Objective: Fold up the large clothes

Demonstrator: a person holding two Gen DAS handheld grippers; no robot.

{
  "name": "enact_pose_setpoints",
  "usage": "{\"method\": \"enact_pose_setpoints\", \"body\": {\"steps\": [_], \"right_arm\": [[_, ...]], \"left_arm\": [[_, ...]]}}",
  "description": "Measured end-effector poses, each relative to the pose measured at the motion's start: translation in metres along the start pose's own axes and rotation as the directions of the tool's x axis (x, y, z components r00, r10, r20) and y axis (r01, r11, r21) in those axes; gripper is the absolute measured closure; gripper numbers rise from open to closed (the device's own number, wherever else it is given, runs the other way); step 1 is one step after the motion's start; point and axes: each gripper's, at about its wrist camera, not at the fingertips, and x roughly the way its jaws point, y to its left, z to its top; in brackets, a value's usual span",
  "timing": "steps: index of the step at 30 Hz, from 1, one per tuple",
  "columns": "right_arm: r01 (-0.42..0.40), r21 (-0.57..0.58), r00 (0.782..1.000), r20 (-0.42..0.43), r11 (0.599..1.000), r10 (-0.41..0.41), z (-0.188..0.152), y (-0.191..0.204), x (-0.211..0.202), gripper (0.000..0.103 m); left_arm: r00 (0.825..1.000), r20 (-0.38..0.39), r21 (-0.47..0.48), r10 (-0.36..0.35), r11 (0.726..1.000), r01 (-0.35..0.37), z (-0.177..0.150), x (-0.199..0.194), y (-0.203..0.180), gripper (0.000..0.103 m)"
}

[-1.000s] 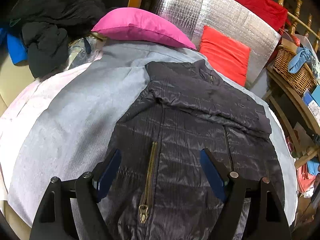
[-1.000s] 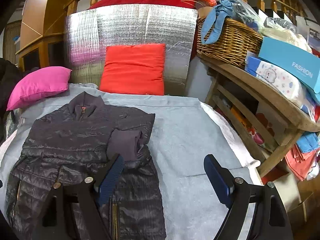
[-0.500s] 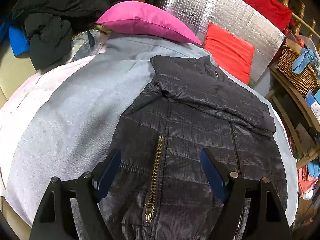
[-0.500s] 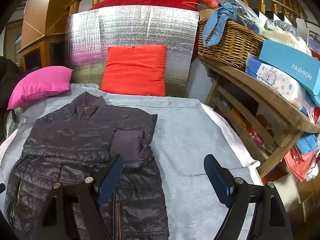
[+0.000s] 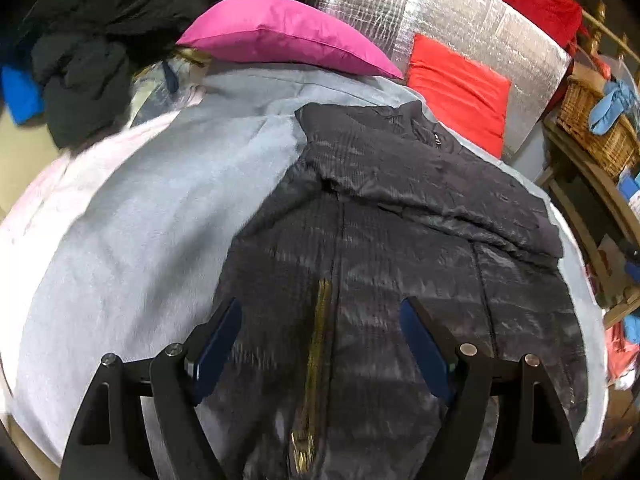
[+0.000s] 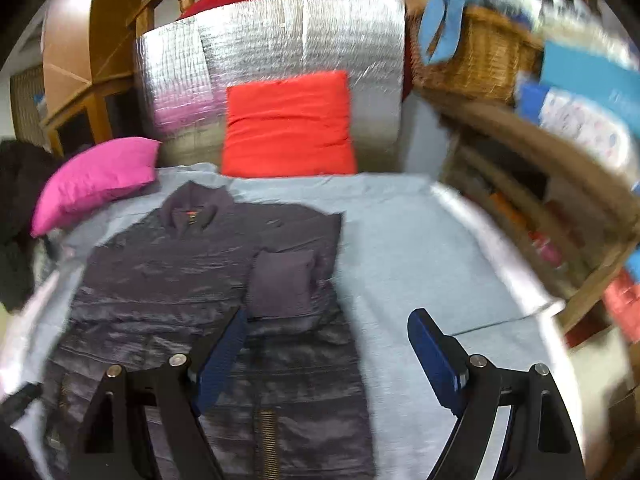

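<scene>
A dark quilted puffer jacket (image 5: 400, 248) lies flat on a grey bed cover (image 5: 152, 216), collar toward the far end, both sleeves folded across the chest. A brass zipper (image 5: 316, 340) runs down its front. My left gripper (image 5: 322, 340) is open and empty, hovering over the jacket's lower front around the zipper. In the right wrist view the jacket (image 6: 180, 280) lies left of centre with a knit cuff (image 6: 280, 284) on top. My right gripper (image 6: 328, 344) is open and empty above the jacket's right hem edge and the grey cover (image 6: 420, 248).
A pink pillow (image 5: 280, 36) and a red cushion (image 5: 456, 88) lean at the bed's far end against a silver foil board (image 6: 280, 48). Dark clothes (image 5: 88, 48) are piled at far left. A wooden shelf with a wicker basket (image 6: 476, 56) stands on the right.
Both grippers have moved forward and lower toward the jacket, which now looks larger. The right view has swung and is blurred. Both grippers stay open; the jacket has not moved.
</scene>
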Motion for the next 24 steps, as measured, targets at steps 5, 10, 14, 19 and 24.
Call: {"method": "enact_pose_setpoints", "body": {"steps": [5, 10, 14, 19, 24], "right_arm": [[-0.264, 0.174, 0.960, -0.045, 0.949, 0.276, 0.016, -0.007, 0.048, 0.017], [-0.378, 0.262, 0.911, -0.067, 0.888, 0.408, 0.037, 0.009, 0.100, 0.017], [-0.415, 0.304, 0.882, -0.096, 0.857, 0.461, 0.039, 0.020, 0.143, 0.017], [-0.317, 0.333, 0.882, -0.242, 0.888, 0.405, 0.015, 0.021, 0.203, 0.018], [-0.308, 0.270, 0.899, -0.232, 0.912, 0.372, 0.010, 0.032, 0.202, 0.018]], "left_arm": [[0.996, 0.039, 0.034, 0.086, 0.996, -0.087, 0.056, 0.029, -0.020, 0.022], [0.981, 0.050, 0.078, 0.187, 0.979, -0.190, 0.109, 0.076, -0.048, 0.022], [0.971, 0.022, 0.131, 0.239, 0.962, -0.240, 0.123, 0.117, -0.064, 0.022], [0.948, -0.047, 0.205, 0.315, 0.932, -0.300, 0.108, 0.165, -0.064, 0.015], [0.944, -0.017, 0.227, 0.330, 0.921, -0.317, 0.103, 0.166, -0.062, 0.009]]}}
